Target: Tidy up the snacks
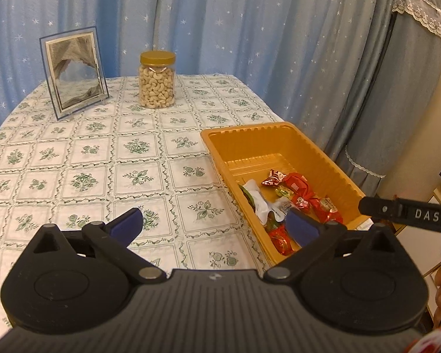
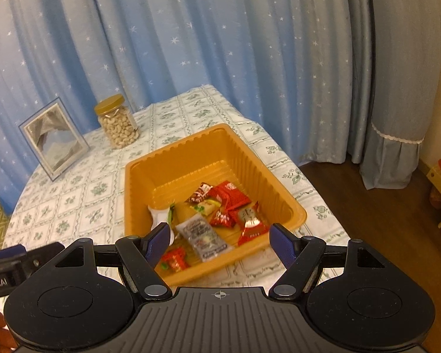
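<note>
Both claws empty, jaws apart. Right claw [image 2: 219, 242] hangs over the near end of the orange tray [image 2: 282, 189], so it's the closer one. Left claw [image 1: 213, 226] sits over bare tabletop [image 1: 103, 158], tray to its right. Snack packets [image 2: 217, 214] are piled in the tray's near half; far half is bare. Tray's long axis runs away from the claws, its right side close to the tabletop edge. Cashew jar [image 1: 157, 81] and picture frame [image 1: 73, 75] stand well apart at the back, with open cloth between for moving.
</note>
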`<state>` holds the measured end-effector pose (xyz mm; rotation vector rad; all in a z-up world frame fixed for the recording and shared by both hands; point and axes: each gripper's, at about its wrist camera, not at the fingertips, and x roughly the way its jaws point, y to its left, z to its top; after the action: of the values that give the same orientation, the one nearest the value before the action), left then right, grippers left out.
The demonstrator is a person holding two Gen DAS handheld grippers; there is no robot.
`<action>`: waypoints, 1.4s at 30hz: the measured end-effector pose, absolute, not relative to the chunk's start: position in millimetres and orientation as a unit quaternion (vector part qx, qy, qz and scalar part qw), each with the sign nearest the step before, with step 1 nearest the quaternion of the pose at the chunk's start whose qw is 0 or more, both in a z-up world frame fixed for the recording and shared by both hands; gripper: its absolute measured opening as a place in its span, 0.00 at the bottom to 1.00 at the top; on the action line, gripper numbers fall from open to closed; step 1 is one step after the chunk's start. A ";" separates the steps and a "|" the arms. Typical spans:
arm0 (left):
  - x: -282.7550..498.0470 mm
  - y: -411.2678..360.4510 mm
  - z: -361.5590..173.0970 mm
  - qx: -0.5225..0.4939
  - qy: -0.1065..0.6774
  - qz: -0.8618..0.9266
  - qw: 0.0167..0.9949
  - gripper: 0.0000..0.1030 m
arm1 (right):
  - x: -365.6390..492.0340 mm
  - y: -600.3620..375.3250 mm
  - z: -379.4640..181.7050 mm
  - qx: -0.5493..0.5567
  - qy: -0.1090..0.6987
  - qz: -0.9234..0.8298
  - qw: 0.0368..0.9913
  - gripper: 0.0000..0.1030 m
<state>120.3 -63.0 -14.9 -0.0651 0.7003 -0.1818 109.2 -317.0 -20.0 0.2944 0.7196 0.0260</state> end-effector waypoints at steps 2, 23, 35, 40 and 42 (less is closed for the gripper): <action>111.0 -61.1 -10.2 -0.033 0.338 -0.090 0.936 1.00 | 100.0 -314.5 -16.7 0.140 0.352 0.013 0.926 0.76; 28.7 -48.1 16.5 -0.047 0.342 -0.060 0.937 1.00 | 20.7 -283.2 6.4 0.068 0.365 0.020 0.928 0.80; -1.6 -46.6 27.5 -0.046 0.342 -0.057 0.937 1.00 | -10.5 -273.0 13.6 0.058 0.363 0.032 0.929 0.81; -11.6 -48.2 29.9 -0.035 0.341 -0.051 0.938 1.00 | -18.8 -272.8 17.4 0.060 0.358 0.034 0.931 0.81; -14.9 -49.3 30.8 -0.028 0.339 -0.047 0.939 1.00 | -20.8 -272.7 19.7 0.060 0.355 0.033 0.932 0.81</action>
<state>-14.9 -49.3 30.8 -0.0575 0.6921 -0.0966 -20.8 -272.7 19.7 0.1220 0.7269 0.0675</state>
